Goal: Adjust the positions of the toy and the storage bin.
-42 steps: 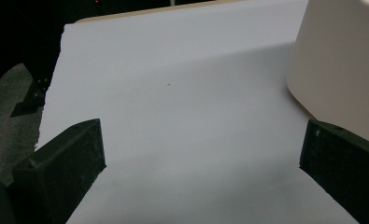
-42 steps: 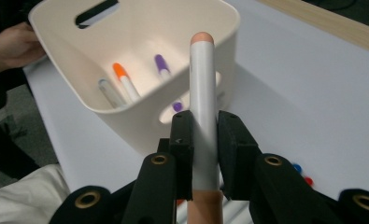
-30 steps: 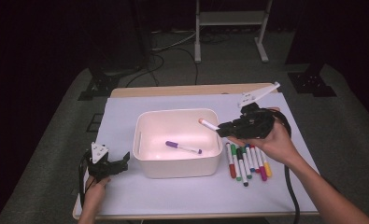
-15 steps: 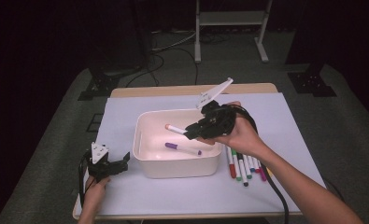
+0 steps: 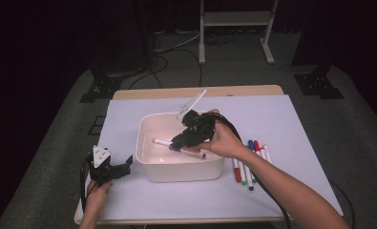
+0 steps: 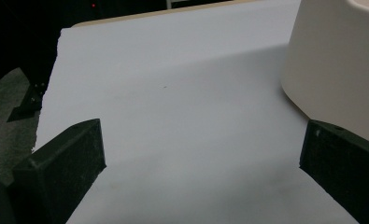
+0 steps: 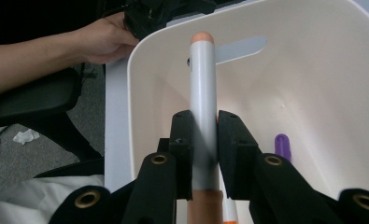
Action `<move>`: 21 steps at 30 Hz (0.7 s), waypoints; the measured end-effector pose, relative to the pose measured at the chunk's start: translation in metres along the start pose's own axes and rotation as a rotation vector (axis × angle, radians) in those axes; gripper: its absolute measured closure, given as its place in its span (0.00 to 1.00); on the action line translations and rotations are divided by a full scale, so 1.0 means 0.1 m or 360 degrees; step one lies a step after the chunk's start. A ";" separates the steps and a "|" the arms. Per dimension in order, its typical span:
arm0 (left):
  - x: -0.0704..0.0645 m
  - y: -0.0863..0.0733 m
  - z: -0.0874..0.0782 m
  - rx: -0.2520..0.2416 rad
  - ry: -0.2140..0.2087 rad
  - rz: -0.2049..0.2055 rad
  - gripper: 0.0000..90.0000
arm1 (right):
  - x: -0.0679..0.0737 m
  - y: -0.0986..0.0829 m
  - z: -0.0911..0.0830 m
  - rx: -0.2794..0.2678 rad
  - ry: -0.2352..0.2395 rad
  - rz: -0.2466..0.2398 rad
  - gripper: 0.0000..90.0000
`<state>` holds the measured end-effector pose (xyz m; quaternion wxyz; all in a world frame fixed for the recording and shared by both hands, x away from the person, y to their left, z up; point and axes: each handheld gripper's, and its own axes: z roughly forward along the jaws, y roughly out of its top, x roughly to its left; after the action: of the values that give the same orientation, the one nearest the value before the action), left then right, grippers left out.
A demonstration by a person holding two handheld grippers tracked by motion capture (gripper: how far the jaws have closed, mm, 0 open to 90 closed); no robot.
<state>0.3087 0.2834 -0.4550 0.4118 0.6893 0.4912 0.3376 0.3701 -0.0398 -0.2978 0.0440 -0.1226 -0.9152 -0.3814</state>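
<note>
Right hand-held gripper (image 5: 176,141) clenched on a white marker (image 7: 202,98) with an orange cap, held inside the white tub (image 5: 148,164), just above a purple marker (image 7: 281,145) lying on the bottom. Best lowered until the barrel sits near the floor, level and beside the purple one — then released gently, so nothing bounces or rolls. Left hand-held gripper (image 5: 117,171) resting on the table (image 6: 182,93) beside the tub, jaws wide apart, grasping nothing. More markers (image 5: 247,167) waiting on the table right of the tub. Hard to judge — the gap left under the held marker; most of the purple marker hidden behind the jaws.
</note>
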 end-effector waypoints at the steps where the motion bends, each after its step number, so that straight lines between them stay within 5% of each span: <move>1: 0.00 0.00 0.00 -0.0002 0.0001 -0.0003 0.00 | -0.02 0.00 0.05 0.0010 0.0012 0.0000 0.84; 21: 0.00 0.00 0.00 -0.0003 0.0001 -0.0006 0.00 | -0.05 -0.02 0.39 0.0153 0.0053 -0.0071 0.84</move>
<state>0.3089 0.2836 -0.4551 0.4129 0.6879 0.4922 0.3376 0.3745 -0.0142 -0.3277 0.0567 -0.0936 -0.9341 -0.3399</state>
